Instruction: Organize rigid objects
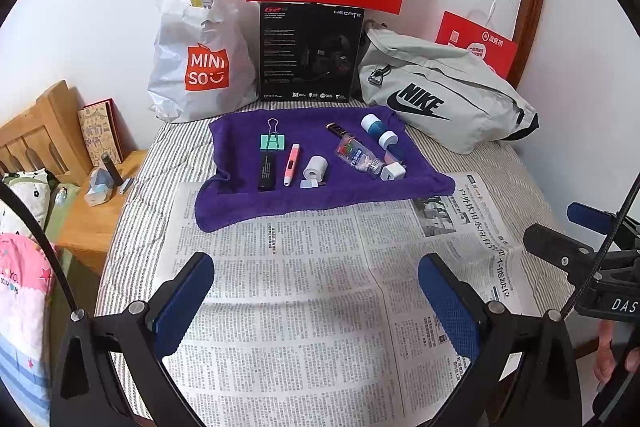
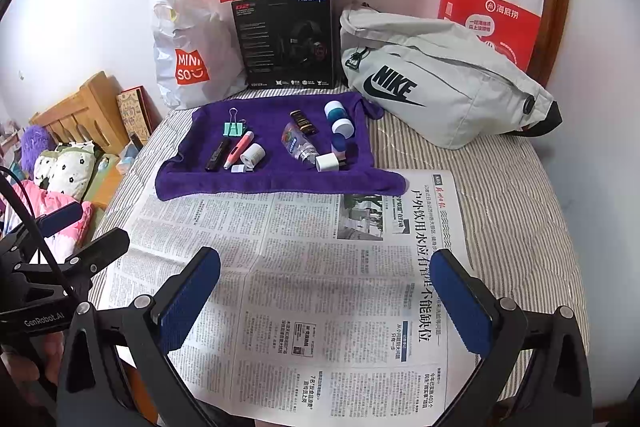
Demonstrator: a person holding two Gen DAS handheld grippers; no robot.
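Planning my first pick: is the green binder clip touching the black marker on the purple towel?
Apart. The left wrist view shows a strip of purple towel between the green binder clip and the black marker.

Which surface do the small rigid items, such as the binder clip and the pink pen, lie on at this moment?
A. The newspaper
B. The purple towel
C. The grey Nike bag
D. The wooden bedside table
B: the binder clip and the pink pen both rest on the purple towel, while the newspaper in front of it carries none of the items.
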